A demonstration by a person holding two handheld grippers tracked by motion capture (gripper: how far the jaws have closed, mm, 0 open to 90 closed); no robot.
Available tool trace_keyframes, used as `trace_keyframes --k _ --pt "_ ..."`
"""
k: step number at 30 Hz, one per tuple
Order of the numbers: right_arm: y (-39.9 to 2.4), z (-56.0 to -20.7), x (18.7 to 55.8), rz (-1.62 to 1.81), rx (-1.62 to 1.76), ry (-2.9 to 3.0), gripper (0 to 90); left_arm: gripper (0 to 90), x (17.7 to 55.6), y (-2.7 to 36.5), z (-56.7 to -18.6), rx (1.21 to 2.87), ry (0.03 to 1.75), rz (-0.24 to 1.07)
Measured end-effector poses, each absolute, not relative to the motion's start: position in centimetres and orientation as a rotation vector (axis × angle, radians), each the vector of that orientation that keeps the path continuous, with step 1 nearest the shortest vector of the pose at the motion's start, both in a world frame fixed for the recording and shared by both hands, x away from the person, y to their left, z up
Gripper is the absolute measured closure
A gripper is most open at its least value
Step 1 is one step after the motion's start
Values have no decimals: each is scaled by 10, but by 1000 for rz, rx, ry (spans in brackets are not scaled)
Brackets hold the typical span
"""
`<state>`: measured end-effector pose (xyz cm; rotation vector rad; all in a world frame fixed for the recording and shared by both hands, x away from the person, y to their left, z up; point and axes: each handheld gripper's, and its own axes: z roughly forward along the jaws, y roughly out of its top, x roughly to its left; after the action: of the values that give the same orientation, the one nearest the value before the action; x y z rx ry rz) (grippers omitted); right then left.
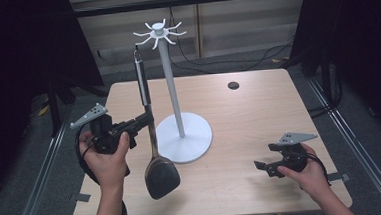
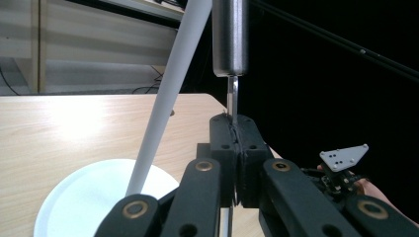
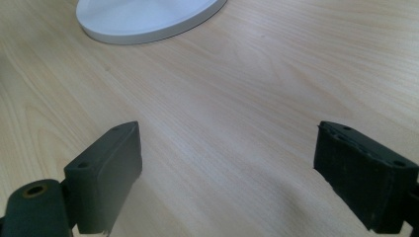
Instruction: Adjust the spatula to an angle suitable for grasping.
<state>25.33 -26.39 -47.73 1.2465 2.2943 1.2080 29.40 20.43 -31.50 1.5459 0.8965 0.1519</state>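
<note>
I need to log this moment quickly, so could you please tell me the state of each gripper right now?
Left gripper: jaws closed on the thin metal neck of the spatula, held upright.
Right gripper: jaws open, holding nothing, above the table.

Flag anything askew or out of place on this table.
Nothing looks damaged or spilled. The black-headed spatula with a steel handle hangs tilted in the shut left gripper, beside the white hook stand.

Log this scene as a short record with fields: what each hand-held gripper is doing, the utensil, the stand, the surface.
left hand-held gripper: shut on the spatula's thin metal shank
spatula: upright, black blade down, handle up
right hand-held gripper: open, nothing between its jaws, low over the table
stand: white pole on round base, hooks on top
table: light wood
</note>
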Motion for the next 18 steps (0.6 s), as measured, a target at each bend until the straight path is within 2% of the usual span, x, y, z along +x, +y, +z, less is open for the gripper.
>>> trace_keyframes --k 18 --pt "-264 -476 253 1209 1238 2293 110 887 289 206 -309 1539 853 165"
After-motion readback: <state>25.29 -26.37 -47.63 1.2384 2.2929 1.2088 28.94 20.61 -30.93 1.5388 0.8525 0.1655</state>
